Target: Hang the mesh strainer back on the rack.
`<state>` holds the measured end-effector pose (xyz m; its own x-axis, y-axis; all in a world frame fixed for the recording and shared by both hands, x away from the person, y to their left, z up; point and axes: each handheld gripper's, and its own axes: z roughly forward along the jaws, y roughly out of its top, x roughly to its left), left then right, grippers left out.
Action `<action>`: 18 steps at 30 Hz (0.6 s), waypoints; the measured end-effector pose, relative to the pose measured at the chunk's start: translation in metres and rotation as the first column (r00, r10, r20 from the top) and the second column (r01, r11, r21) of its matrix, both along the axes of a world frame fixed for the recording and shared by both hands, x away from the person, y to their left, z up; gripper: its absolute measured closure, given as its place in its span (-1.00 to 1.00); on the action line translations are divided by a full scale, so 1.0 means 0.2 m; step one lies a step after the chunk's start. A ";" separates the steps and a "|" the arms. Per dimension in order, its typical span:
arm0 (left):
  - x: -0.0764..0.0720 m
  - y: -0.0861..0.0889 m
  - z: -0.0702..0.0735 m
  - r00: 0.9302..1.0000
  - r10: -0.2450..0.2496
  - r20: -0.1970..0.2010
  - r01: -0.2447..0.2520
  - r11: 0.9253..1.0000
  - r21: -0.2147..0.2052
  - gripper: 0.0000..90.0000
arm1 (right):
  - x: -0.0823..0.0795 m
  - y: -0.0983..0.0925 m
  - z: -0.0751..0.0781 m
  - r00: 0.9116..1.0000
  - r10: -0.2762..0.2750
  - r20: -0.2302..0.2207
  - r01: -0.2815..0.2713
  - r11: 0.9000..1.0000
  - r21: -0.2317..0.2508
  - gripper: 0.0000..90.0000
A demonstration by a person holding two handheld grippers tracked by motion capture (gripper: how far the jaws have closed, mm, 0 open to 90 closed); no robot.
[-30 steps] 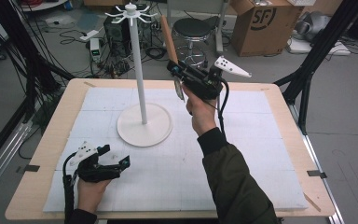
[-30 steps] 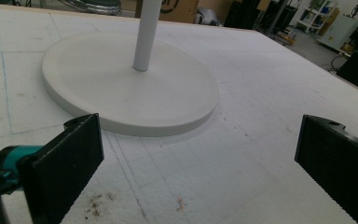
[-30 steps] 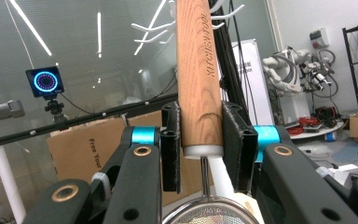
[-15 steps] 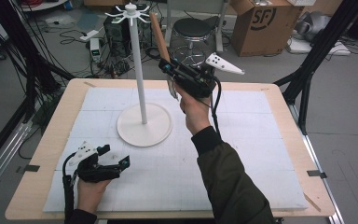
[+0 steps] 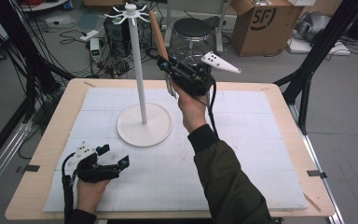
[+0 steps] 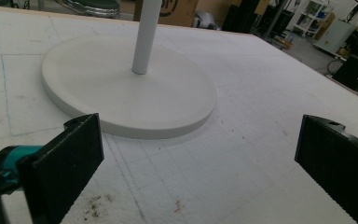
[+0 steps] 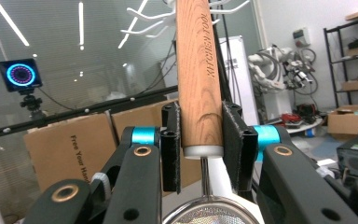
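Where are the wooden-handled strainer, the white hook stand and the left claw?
Wooden-handled strainer (image 7: pixel 199 74), right gripper view, on the wooden handle above the pads.
White hook stand (image 5: pixel 139 79), high view, midway up its pole.
Left claw (image 5: pixel 113 156), high view, midway between its open fingertips.

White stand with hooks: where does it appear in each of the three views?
High view: the white stand is left of centre, its pole reaching the top edge.
Left gripper view: its round base and lower pole, upper left.
Right gripper view: its hooks at the top, behind the wooden handle.
Shared landmark: that handle, right of the hooks in the high view.
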<state>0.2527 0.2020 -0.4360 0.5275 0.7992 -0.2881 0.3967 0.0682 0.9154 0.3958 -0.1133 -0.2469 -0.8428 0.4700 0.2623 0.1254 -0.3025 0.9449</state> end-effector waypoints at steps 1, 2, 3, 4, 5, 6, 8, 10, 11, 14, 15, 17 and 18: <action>0.00 0.00 0.00 1.000 -0.001 0.000 0.001 1.000 0.001 -0.96 | 0.00 0.00 0.00 1.000 -0.012 0.000 0.012 1.000 -0.007 0.58; 0.00 0.00 0.00 1.000 -0.001 0.000 0.001 1.000 0.001 -0.96 | 0.00 0.00 0.01 1.000 -0.024 0.002 0.024 1.000 -0.013 0.58; 0.00 0.00 0.00 1.000 0.000 -0.001 0.000 1.000 -0.001 -0.96 | 0.01 0.00 0.01 1.000 -0.022 0.000 0.022 1.000 -0.012 0.58; 0.00 0.00 0.00 1.000 0.000 -0.001 0.000 1.000 0.000 -0.96 | 0.01 0.00 0.01 1.000 -0.023 -0.004 0.023 1.000 -0.013 0.58; 0.00 0.00 0.00 1.000 0.001 0.000 -0.001 1.000 0.000 -0.96 | 0.01 0.00 0.01 0.999 -0.032 -0.003 0.032 0.999 -0.014 0.58; 0.00 0.00 0.00 1.000 0.004 -0.001 -0.004 1.000 -0.001 -0.96 | 0.02 0.00 0.01 1.000 -0.030 -0.006 0.030 0.999 -0.013 0.58; 0.00 0.00 0.00 1.000 0.003 0.000 -0.003 1.000 -0.002 -0.96 | 0.03 0.00 0.01 0.999 -0.035 -0.016 0.035 0.999 -0.014 0.58; 0.00 0.01 0.00 1.000 0.004 -0.001 -0.004 1.000 -0.005 -0.96 | 0.03 0.01 0.01 0.999 -0.031 -0.024 0.031 0.999 -0.010 0.58; 0.00 0.01 0.00 1.000 0.004 -0.003 -0.004 1.000 -0.004 -0.96 | 0.04 0.01 0.01 0.999 -0.034 -0.022 0.034 0.999 -0.013 0.58; 0.00 0.01 0.00 1.000 0.007 -0.002 -0.007 1.000 -0.008 -0.96 | 0.05 0.02 0.01 0.999 -0.034 -0.024 0.033 0.999 -0.014 0.58; 0.00 0.01 0.00 1.000 0.006 -0.001 -0.006 1.000 -0.006 -0.96 | 0.05 0.02 0.00 0.999 -0.029 -0.029 0.029 1.000 -0.012 0.58; 0.01 0.01 0.00 1.000 0.006 -0.001 -0.006 1.000 -0.012 -0.96 | 0.06 0.03 0.00 0.999 -0.028 -0.039 0.027 0.999 -0.025 0.58; 0.01 0.01 0.00 1.000 0.006 -0.002 -0.006 1.000 -0.011 -0.96 | 0.07 0.03 -0.01 0.999 -0.027 -0.039 0.026 0.999 -0.030 0.58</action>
<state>0.2539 0.2049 -0.4366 0.5223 0.7988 -0.2986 0.3985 0.0809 0.9136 0.4094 -0.1072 -0.2487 -0.8195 0.4999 0.2803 0.1548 -0.2778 0.9481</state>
